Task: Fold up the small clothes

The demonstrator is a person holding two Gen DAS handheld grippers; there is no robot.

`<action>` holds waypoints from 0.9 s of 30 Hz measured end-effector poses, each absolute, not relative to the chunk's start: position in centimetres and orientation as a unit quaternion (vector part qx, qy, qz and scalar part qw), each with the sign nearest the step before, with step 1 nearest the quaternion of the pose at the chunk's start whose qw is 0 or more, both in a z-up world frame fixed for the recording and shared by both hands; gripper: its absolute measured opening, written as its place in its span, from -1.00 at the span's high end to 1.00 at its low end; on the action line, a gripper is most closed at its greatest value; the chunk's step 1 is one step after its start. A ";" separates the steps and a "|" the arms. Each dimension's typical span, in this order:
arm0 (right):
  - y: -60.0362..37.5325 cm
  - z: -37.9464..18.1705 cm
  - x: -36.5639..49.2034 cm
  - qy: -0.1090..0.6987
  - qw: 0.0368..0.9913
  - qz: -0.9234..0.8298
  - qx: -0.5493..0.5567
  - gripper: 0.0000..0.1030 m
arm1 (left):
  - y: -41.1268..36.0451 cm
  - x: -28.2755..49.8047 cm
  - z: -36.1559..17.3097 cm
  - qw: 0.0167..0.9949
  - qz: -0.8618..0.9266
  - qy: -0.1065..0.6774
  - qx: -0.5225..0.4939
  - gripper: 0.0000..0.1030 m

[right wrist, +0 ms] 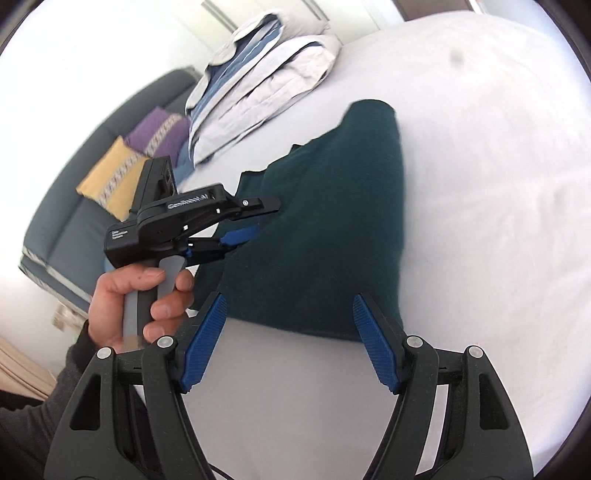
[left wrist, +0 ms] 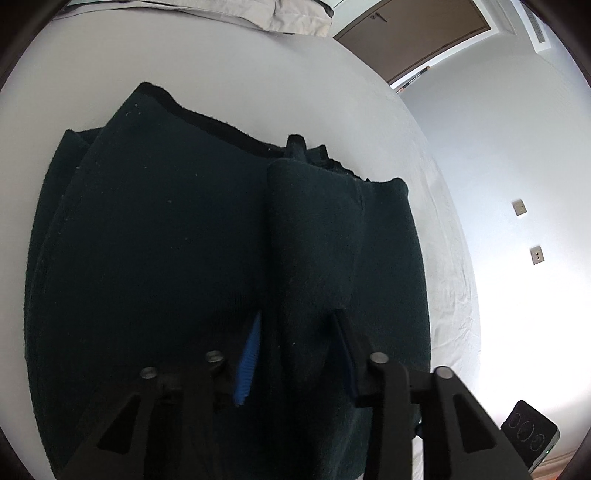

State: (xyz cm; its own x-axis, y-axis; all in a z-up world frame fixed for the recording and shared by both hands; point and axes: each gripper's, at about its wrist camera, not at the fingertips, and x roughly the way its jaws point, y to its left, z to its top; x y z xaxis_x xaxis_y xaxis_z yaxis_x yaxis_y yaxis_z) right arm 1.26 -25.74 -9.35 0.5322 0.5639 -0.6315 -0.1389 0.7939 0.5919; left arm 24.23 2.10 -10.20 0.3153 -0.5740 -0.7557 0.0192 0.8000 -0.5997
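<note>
A dark green garment [left wrist: 155,258] lies folded on a white bed [left wrist: 258,85]. It also shows in the right wrist view [right wrist: 332,221]. My left gripper [left wrist: 295,328] sits low over the garment's near part with a raised fold of cloth [left wrist: 314,236] between its blue pads [left wrist: 248,354]; its jaws stand apart. In the right wrist view the left gripper [right wrist: 264,219] is at the garment's left edge, held by a hand [right wrist: 147,306]. My right gripper [right wrist: 290,306] is open and empty, just above the garment's near edge.
A stack of folded pale and blue bedding [right wrist: 258,74] lies at the far end of the bed. A dark sofa [right wrist: 74,221] with yellow and purple cushions stands to the left. A door [left wrist: 413,33] and a dark device [left wrist: 532,432] are to the right.
</note>
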 end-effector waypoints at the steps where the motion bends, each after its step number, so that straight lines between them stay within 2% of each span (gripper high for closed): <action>1: -25.9 -9.8 1.3 0.436 0.839 0.208 0.249 -0.33 | 1.8 24.2 -10.0 0.771 -0.194 0.555 -0.244 0.36; 6: -26.3 -10.9 1.3 0.435 0.839 0.200 0.259 -0.31 | 1.3 24.4 -9.5 0.768 -0.200 0.562 -0.235 0.56; 7: -26.3 -10.9 1.3 0.433 0.839 0.200 0.261 -0.31 | 1.4 24.5 -9.6 0.767 -0.200 0.563 -0.234 0.69; 8: -26.2 -10.9 1.4 0.431 0.840 0.199 0.263 -0.31 | 1.5 24.6 -9.7 0.764 -0.203 0.564 -0.237 0.72; 17: -27.3 -10.2 3.3 0.411 0.860 0.166 0.251 -0.31 | 4.0 24.6 -8.6 0.766 -0.219 0.547 -0.256 0.75; 20: -25.6 -10.4 6.0 0.425 0.862 0.157 0.228 -0.30 | 5.8 24.5 -8.1 0.773 -0.213 0.540 -0.255 0.75; 23: -23.4 -11.1 7.8 0.448 0.856 0.165 0.198 -0.20 | 8.3 24.3 -7.8 0.776 -0.205 0.536 -0.262 0.76; 27: -20.1 -10.7 8.5 0.444 0.861 0.188 0.162 -0.20 | 11.1 23.9 -7.1 0.783 -0.193 0.527 -0.269 0.76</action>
